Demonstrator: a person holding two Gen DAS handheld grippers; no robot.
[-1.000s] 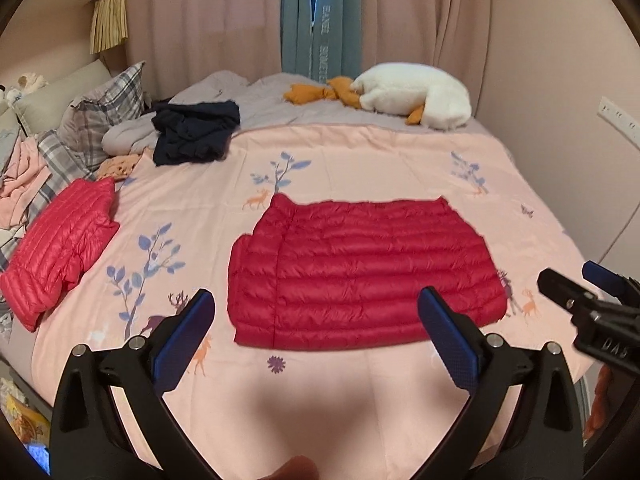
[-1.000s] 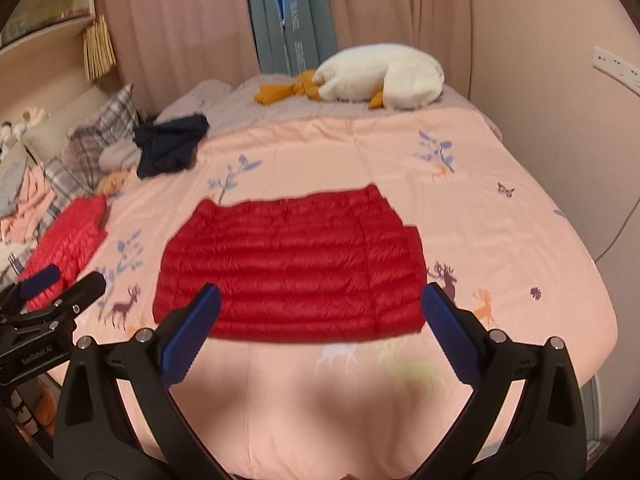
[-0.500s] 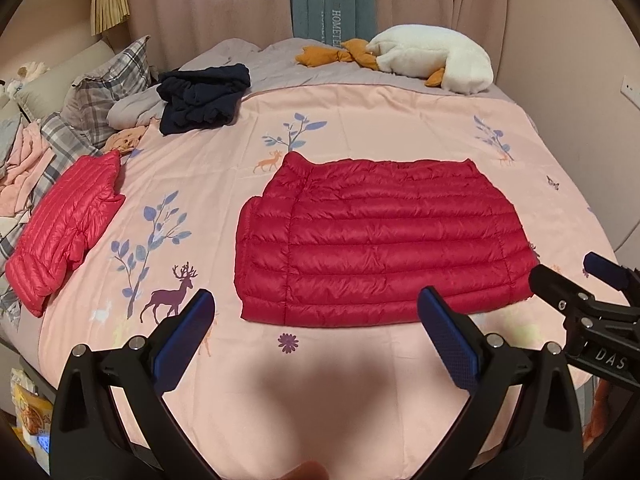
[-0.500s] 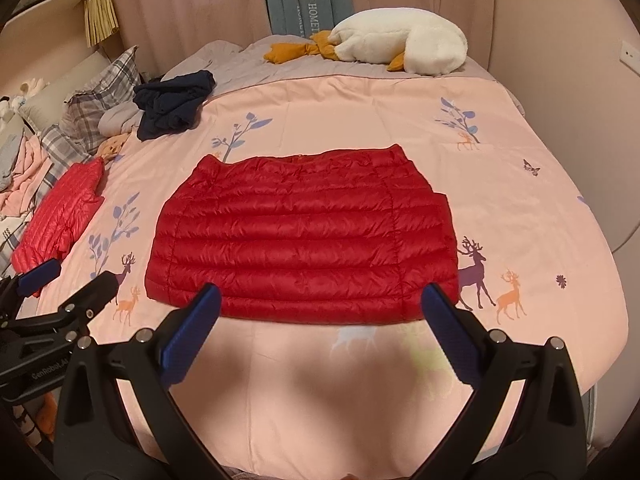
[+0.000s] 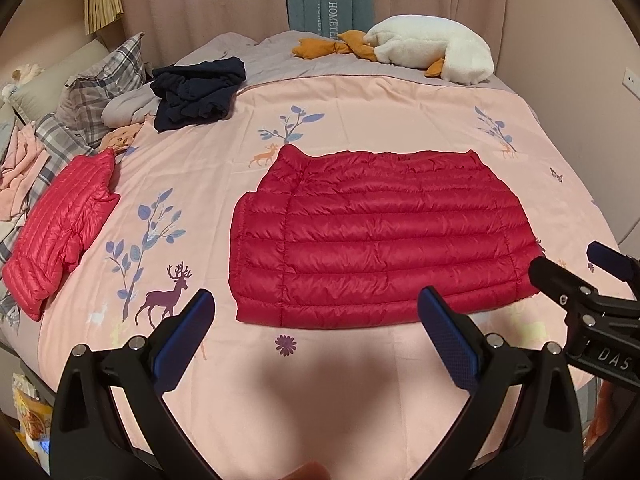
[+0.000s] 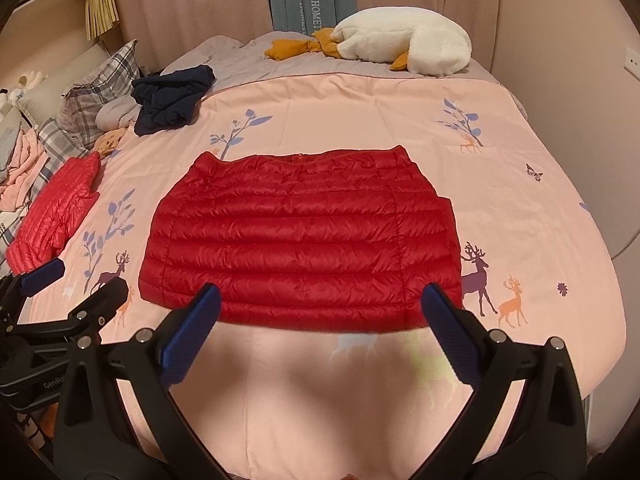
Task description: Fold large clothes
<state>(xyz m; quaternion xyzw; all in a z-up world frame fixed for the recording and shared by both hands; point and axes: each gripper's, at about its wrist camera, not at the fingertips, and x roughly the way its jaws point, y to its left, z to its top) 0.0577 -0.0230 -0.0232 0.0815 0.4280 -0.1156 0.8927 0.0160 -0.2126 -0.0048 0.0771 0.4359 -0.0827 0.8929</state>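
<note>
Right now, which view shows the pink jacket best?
The left wrist view: the pink jacket lies whole at the bed's left edge. In the right wrist view it sits smaller, its near end behind the left gripper.

Red quilted puffer jacket (image 5: 380, 236) (folded into a flat rectangle), mid-bed on the pink bedspread (image 5: 360, 112)

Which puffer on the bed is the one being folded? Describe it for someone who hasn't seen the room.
Start at the pink quilt with deer and tree prints. In its middle lies the dark red quilted jacket, spread flat as a wide rectangle. The lighter coral-red jacket lies bunched at the quilt's left edge by the plaid pillows.
</note>
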